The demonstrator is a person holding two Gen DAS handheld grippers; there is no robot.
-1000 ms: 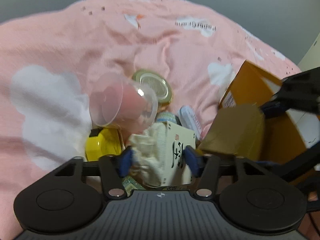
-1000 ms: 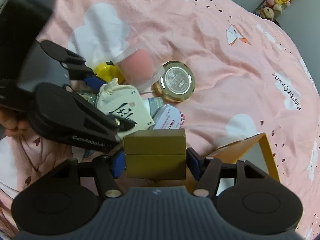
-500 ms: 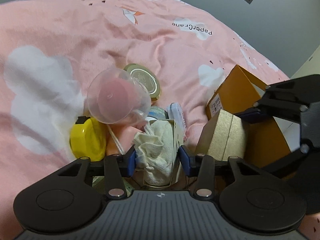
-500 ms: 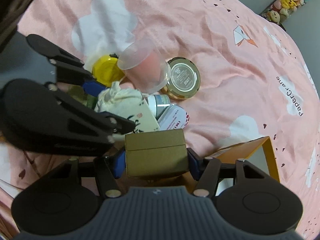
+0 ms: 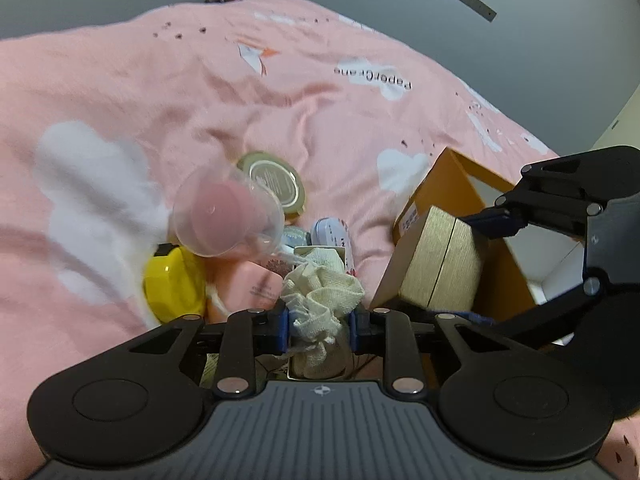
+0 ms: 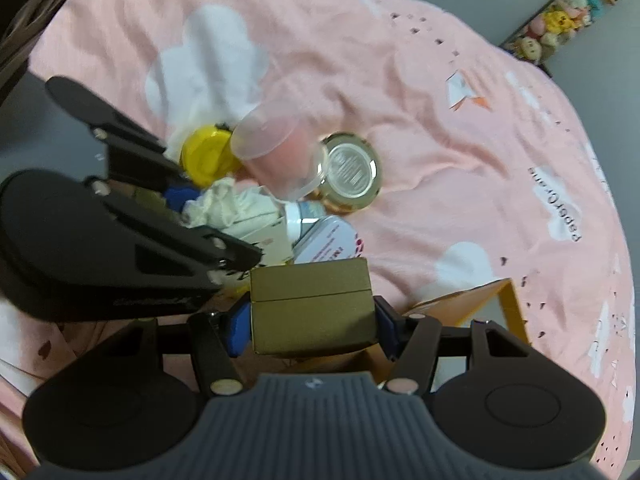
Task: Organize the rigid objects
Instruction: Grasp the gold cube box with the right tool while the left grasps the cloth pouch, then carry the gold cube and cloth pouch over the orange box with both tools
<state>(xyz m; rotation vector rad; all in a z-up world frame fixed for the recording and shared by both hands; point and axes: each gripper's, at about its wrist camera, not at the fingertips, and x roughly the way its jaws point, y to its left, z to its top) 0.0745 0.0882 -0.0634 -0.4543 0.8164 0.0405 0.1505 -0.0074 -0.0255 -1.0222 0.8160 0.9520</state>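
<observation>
My left gripper (image 5: 318,330) is shut on a small white box stuffed with a cream cloth pouch (image 5: 320,300), held low over the pile. It also shows in the right wrist view (image 6: 240,216). My right gripper (image 6: 310,320) is shut on a gold box (image 6: 312,304), held above the edge of an open orange box (image 6: 508,304). The gold box (image 5: 436,260) and orange box (image 5: 452,176) also show in the left wrist view. On the pink bedspread lie a clear cup with a pink sponge (image 5: 228,220), a gold round tin (image 5: 276,184), a yellow lid (image 5: 172,284) and a white tin (image 5: 332,232).
A pink tube (image 5: 256,284) and a small white-capped jar (image 6: 304,216) lie in the pile. The pink bedspread (image 5: 160,100) with white clouds stretches all around. Plush toys (image 6: 560,20) stand on a shelf at the far right.
Both grippers have risen a little with their loads. The left gripper's jaws have closed tighter on the white box with the pouch. The gold box stays gripped on the right.
</observation>
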